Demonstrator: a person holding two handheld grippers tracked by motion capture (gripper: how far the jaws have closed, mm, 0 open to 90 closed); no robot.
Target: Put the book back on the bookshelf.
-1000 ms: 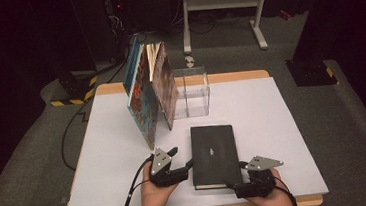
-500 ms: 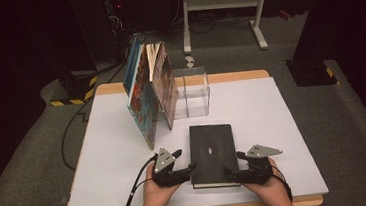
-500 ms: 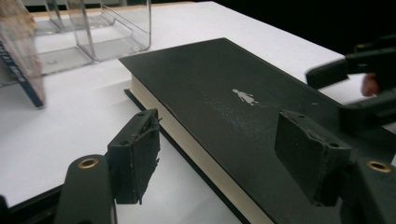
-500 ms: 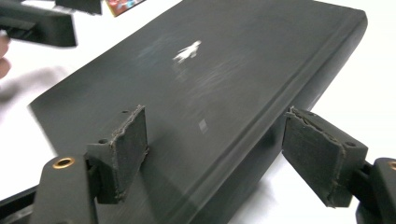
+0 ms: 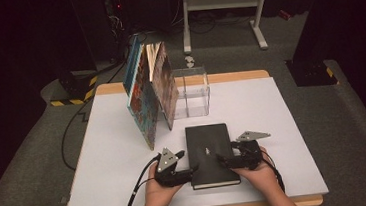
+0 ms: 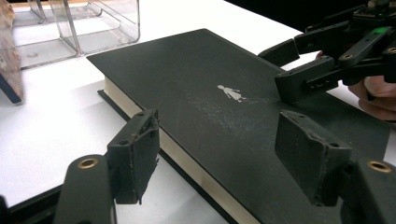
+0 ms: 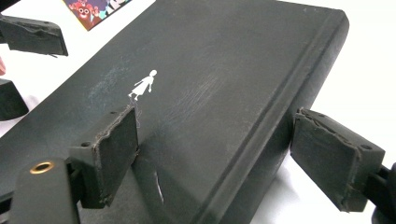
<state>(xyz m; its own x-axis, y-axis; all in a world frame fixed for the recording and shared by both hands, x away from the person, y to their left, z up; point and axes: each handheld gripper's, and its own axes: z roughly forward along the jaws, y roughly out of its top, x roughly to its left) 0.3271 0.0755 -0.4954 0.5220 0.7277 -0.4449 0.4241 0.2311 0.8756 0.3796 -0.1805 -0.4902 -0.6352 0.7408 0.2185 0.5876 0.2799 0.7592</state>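
One white table (image 5: 283, 124) on grey carpet (image 5: 358, 118), dark room

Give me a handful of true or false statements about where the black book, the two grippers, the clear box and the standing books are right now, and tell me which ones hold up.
1. The black book lies flat on the white table. True.
2. The left gripper is clamped shut on a standing book. False: its jaws are open, straddling the page edge of the flat black book.
3. The right gripper reaches the black book from the spine side, jaws open. True.
4. The clear box holds the black book. False: the box stands beyond the book, which lies on the table.
5. The colourful books stand upright left of the clear box. True.
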